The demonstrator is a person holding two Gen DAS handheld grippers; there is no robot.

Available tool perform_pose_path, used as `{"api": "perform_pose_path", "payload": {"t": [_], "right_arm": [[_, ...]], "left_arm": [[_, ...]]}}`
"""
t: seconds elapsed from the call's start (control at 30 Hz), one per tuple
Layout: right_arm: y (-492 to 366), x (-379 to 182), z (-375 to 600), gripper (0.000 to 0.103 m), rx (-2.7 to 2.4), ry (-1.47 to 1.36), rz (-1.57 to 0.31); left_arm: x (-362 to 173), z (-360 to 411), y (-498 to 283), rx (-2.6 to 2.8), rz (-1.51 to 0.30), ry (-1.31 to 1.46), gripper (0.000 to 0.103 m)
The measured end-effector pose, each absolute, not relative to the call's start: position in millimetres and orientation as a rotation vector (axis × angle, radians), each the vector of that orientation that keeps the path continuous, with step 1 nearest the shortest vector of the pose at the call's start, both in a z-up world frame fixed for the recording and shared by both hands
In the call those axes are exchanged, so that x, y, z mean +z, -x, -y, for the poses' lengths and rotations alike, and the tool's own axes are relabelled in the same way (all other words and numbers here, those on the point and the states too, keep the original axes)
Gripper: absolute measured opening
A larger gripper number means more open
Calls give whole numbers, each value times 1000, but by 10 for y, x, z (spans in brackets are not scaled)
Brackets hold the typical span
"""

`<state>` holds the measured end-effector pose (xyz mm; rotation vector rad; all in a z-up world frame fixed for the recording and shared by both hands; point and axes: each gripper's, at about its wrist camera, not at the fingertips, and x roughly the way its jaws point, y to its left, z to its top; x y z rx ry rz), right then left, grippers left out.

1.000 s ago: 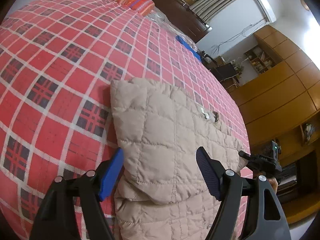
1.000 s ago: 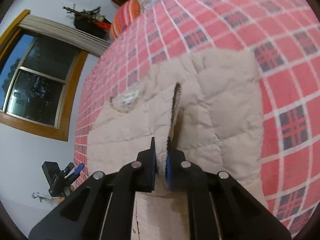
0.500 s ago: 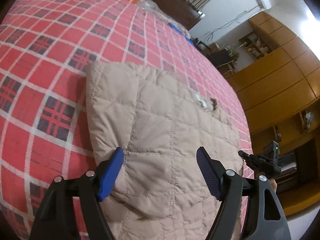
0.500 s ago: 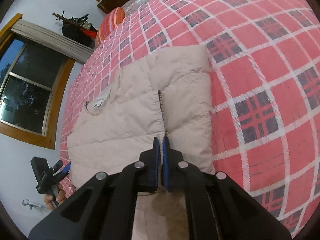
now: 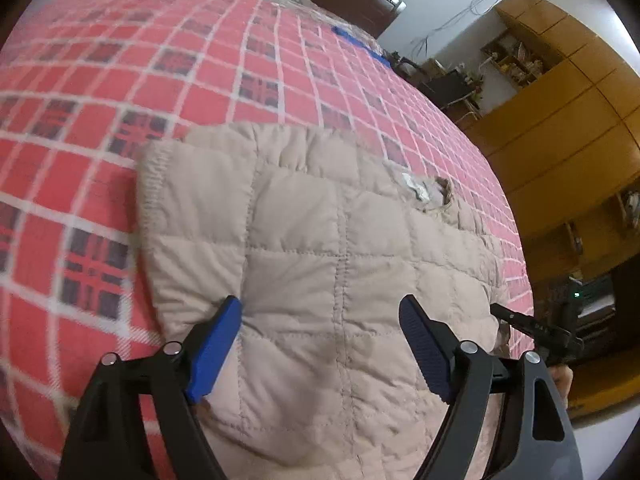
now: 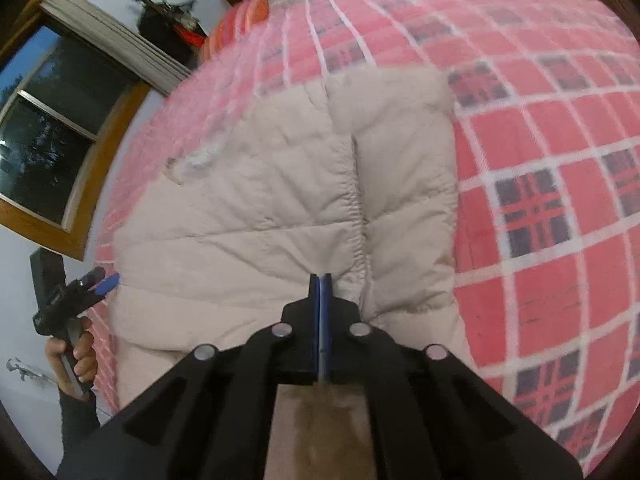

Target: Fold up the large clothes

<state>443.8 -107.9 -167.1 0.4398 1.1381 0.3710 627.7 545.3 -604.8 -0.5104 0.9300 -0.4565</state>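
Below my left gripper (image 5: 320, 320), its blue pads spread wide apart with nothing between them, a beige quilted jacket (image 5: 320, 248) lies folded on a red plaid bedspread (image 5: 120, 80). One pad rides over the jacket's left edge, the other over its middle; whether either touches the fabric is hard to tell. My right gripper (image 6: 320, 280) has its pads pressed together just short of a stitched edge of the jacket (image 6: 260, 200), and I cannot make out any cloth pinched between them. Ahead of that tool, a folded panel lies over the garment. A label near the collar (image 5: 424, 192) is blurred. At frame left, a hand (image 6: 76, 352) holds the other tool's handle, partly cut off.
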Motion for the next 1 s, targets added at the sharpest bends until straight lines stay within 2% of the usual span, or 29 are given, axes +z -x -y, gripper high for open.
{"api": "perform_pose_path", "payload": {"t": [0.1,0.17,0.23,0.3,0.37,0.4,0.43,0.47,0.5,0.53,0.67,0.87,1.0], "right_arm": [[-4304,-1515,1072,7,407,-428,-1102],[-4296,-1624,1080,7,393,-428,-1132],[-4360,-1761,1071,1,379,-441,-1173],[-4359,-1774,1050,3,367,-442,-1174],[-4237,-1591,1033,11,395,-436,-1149],[-4131,-1471,1037,19,422,-417,-1139],[-3997,-1361,1068,33,439,-399,-1128],[-3861,-1278,1121,42,456,-390,-1120],[-3769,-1230,1173,59,475,-389,-1121],[-3560,-1204,1274,69,516,-395,-1142],[-2799,-1332,1658,70,555,-380,-1264],[-1920,-1693,2111,68,542,-498,-1394],[-1676,-1954,2158,58,560,-562,-1446]], "left_arm": [[-5970,-5435,-6074,-529,-898,482,82],[-6148,-5359,-6091,-534,-956,452,82],[-6294,-5295,-6143,-516,-978,426,82],[-6277,-5324,-6134,-496,-972,454,82],[-6116,-5402,-6013,-501,-955,490,82],[-6033,-5444,-5866,-522,-940,477,82],[-5952,-5447,-5715,-535,-929,454,82],[-5897,-5475,-5526,-551,-935,418,83],[-5893,-5498,-5376,-556,-951,390,86],[-5921,-5539,-5175,-551,-982,349,86],[-6150,-5745,-4394,-546,-1062,248,86],[-6679,-5966,-3582,-549,-1160,388,86],[-6928,-6039,-3386,-572,-1190,526,86]]}}
